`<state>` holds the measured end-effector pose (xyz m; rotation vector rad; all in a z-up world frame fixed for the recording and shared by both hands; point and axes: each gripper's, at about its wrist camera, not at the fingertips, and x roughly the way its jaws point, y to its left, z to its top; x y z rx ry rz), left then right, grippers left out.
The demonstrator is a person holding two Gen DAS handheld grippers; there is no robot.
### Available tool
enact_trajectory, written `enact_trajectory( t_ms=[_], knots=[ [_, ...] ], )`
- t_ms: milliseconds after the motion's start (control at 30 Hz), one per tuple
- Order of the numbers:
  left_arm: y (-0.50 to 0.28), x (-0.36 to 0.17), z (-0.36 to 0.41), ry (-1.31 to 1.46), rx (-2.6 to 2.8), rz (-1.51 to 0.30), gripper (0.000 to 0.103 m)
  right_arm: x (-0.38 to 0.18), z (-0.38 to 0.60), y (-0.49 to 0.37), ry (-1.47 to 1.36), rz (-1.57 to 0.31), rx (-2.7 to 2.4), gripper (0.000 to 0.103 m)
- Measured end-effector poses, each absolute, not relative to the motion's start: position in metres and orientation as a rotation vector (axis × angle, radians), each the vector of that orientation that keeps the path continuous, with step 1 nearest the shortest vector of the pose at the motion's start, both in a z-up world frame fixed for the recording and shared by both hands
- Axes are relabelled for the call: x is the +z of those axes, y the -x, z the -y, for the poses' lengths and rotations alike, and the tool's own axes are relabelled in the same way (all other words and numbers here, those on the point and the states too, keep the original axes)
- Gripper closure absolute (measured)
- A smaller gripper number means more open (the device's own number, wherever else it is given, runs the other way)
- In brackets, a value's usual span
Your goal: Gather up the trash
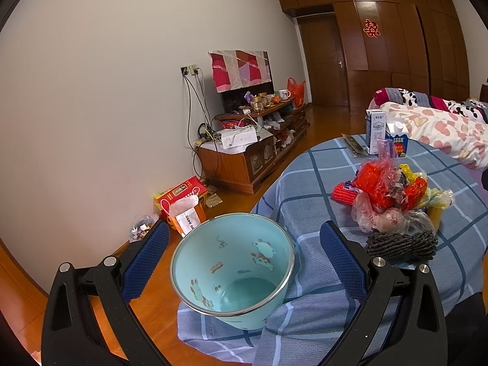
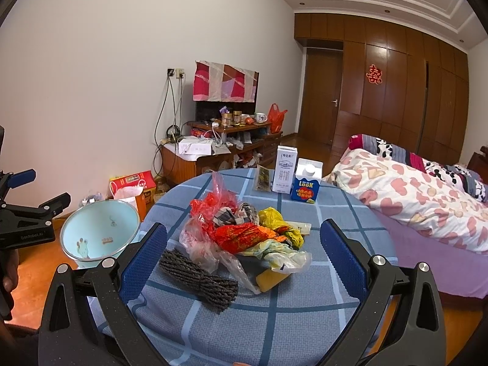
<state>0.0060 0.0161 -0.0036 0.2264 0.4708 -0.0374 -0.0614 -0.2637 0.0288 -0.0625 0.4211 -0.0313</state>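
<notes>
A heap of crumpled plastic bags, red, yellow and clear, lies on the round table with the blue checked cloth. A grey rope bundle and a yellow piece lie against the heap. My right gripper is open, its fingers on either side of the heap and short of it. A light blue bin with cartoon prints leans tilted at the table's left edge, nothing inside it. My left gripper is open around the bin without touching it. The same bags lie to its right.
Two milk cartons and a small packet stand at the table's far edge. A bed with a heart-print quilt is at the right. A cluttered TV cabinet and boxes line the left wall.
</notes>
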Motion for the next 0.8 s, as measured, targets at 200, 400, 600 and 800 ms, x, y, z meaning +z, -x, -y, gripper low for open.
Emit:
enact_trajectory(
  t_ms=[200, 400, 600, 800],
  knots=[
    [-0.0064, -0.0053, -0.0103, -0.229, -0.036, -0.472, 0.006, 0.0277, 0.2635, 0.0617, 0.063, -0.423, -0.03, 0.005],
    [-0.0063, -0.006, -0.01, -0.23, -0.035, -0.474, 0.006, 0.0256, 0.2641, 0.0633, 0.062, -0.424, -0.031, 0.005],
    [-0.0068, -0.0077, -0.0103, -0.233, -0.034, -0.477, 0.006, 0.0239, 0.2652, 0.0634, 0.059, -0.428, -0.029, 0.005],
    [-0.0069, -0.009, -0.01, -0.235, -0.032, -0.476, 0.006, 0.0229, 0.2653, 0.0631, 0.059, -0.429, -0.029, 0.005]
  ],
)
